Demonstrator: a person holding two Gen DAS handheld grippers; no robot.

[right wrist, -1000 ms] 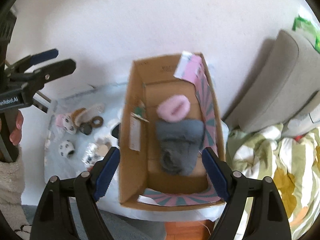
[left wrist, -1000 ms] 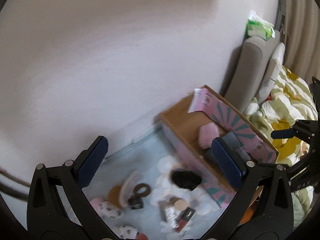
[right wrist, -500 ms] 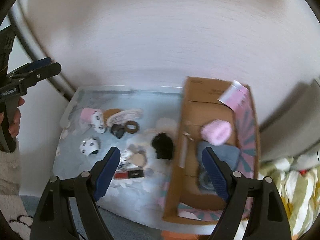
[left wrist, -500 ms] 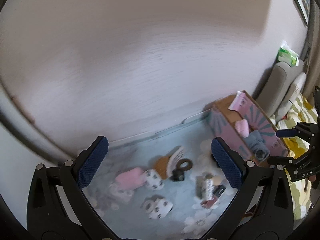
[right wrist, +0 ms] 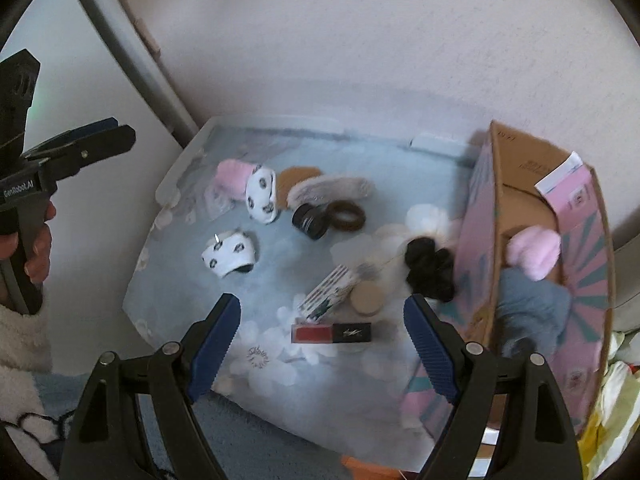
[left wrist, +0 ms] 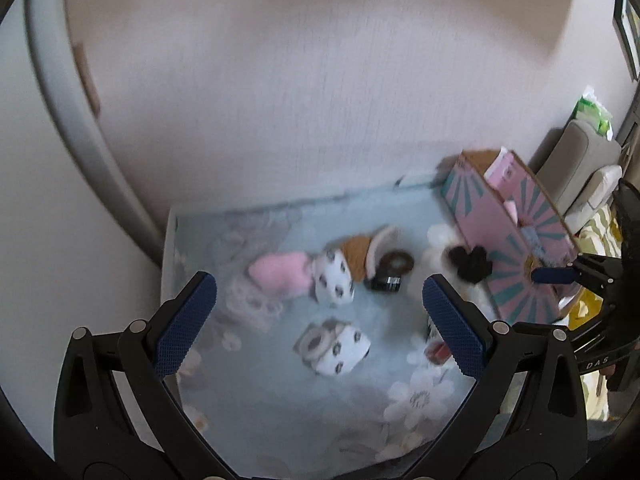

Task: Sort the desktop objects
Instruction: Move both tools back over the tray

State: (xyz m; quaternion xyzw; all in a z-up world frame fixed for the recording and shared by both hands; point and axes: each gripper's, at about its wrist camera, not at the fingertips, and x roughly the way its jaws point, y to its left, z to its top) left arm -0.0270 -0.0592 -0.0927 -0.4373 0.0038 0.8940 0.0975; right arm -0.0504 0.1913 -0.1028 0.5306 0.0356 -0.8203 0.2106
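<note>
Hovering with both the left gripper (left wrist: pixel 318 316) and right gripper (right wrist: pixel 320 340) spread apart and empty, I judge the lipstick (right wrist: pixel 332 333), lying on the mat (right wrist: pixel 360 168) between the right fingers, light, stiff and slippery: grip it mid-body, across its width.

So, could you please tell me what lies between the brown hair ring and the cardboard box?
In the right wrist view, a black scrunchie lies on the floral cloth between the brown hair ring and the cardboard box, close against the box's side.
</note>
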